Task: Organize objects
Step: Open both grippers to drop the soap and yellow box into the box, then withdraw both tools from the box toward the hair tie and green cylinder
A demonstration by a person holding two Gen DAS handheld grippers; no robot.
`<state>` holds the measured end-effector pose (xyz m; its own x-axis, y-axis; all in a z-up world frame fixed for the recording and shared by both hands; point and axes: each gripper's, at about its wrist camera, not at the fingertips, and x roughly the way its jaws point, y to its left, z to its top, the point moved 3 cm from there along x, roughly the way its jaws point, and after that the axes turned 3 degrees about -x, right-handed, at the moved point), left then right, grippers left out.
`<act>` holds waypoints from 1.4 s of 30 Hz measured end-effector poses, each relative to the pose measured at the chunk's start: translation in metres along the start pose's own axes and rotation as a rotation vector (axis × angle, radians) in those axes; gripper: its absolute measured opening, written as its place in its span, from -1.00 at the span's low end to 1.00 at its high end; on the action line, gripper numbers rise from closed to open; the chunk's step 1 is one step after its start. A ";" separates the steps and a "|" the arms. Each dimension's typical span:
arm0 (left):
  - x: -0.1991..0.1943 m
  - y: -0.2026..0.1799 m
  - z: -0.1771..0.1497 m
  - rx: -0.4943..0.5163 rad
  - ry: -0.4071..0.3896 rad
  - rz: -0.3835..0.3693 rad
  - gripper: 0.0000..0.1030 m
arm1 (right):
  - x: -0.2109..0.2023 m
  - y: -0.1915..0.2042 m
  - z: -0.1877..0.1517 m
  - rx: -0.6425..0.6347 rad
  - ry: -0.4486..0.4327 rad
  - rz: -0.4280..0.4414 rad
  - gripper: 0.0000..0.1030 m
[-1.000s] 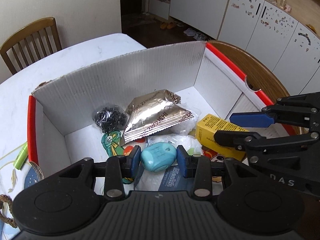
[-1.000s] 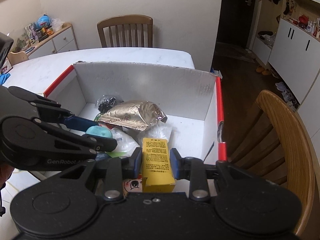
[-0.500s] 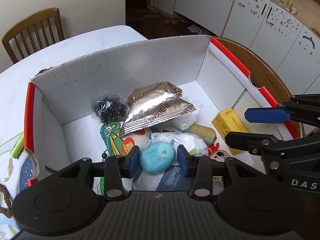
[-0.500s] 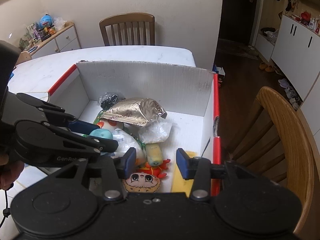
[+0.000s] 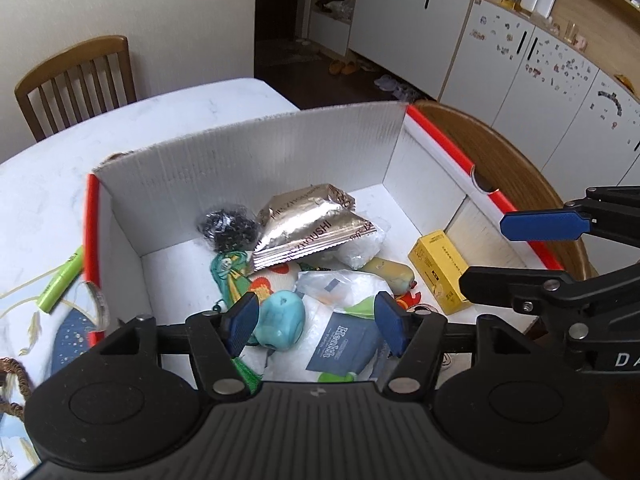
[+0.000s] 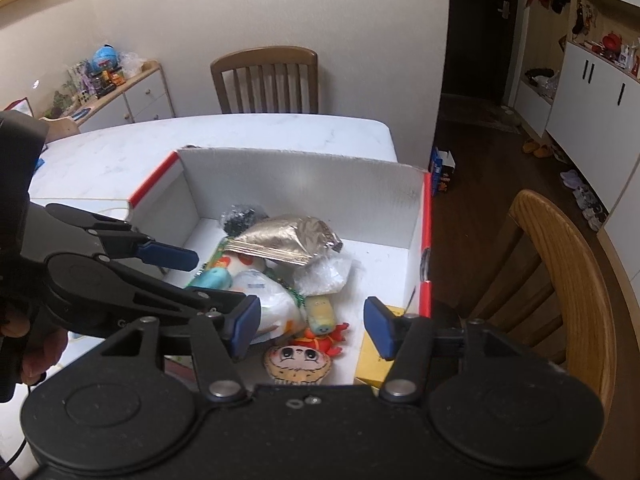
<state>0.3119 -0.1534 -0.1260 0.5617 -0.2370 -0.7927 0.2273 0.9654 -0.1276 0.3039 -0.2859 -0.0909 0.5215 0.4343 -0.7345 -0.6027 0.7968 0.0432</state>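
The white corrugated cardboard box with red-trimmed edges (image 5: 280, 152) sits on the pale marble-look table (image 5: 120, 128), and most of what we are sorting already lies inside it. Nearest us, our left gripper (image 5: 316, 322) hangs over the pile with its jaws opening; the rounded turquoise toy (image 5: 280, 320) lies loose beside the left blue pad, not pinched. Our right gripper (image 6: 312, 326) is likewise opening and grasps nothing, hovering above a round cartoon-face plush (image 6: 298, 364). The yellow rectangular carton (image 5: 440, 270) rests on the box floor against the right wall. Beyond these lie a white plastic bag (image 5: 344, 284), a navy printed packet (image 5: 344, 346), a shiny silver foil snack pouch (image 5: 308, 228) and a small black beaded bundle (image 5: 226, 226) near the back wall. We judge the job well along: both latest items look delivered. A lime-green tube (image 5: 62, 280) outside the box, on the table by its left wall, seems left to gather.
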 end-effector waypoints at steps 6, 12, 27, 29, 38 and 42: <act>-0.023 0.005 -0.003 -0.009 -0.048 0.008 0.23 | -0.015 0.008 0.004 -0.002 -0.031 0.010 0.26; -0.049 0.014 -0.007 -0.045 -0.098 -0.014 0.23 | -0.027 0.017 0.006 -0.009 -0.051 0.023 0.34; -0.112 0.056 -0.030 -0.102 -0.203 0.015 0.58 | -0.042 0.044 0.013 0.000 -0.097 0.046 0.62; -0.119 0.065 -0.034 -0.109 -0.212 0.026 0.58 | -0.041 0.049 0.015 0.004 -0.103 0.048 0.66; -0.141 0.120 -0.052 -0.169 -0.228 0.081 0.67 | -0.033 0.089 0.029 -0.017 -0.121 0.069 0.86; -0.146 0.147 -0.061 -0.191 -0.234 0.091 0.94 | -0.025 0.111 0.038 -0.022 -0.112 0.078 0.87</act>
<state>0.2150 0.0300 -0.0652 0.7460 -0.1457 -0.6498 0.0268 0.9816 -0.1893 0.2471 -0.1923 -0.0421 0.5362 0.5394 -0.6493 -0.6565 0.7499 0.0808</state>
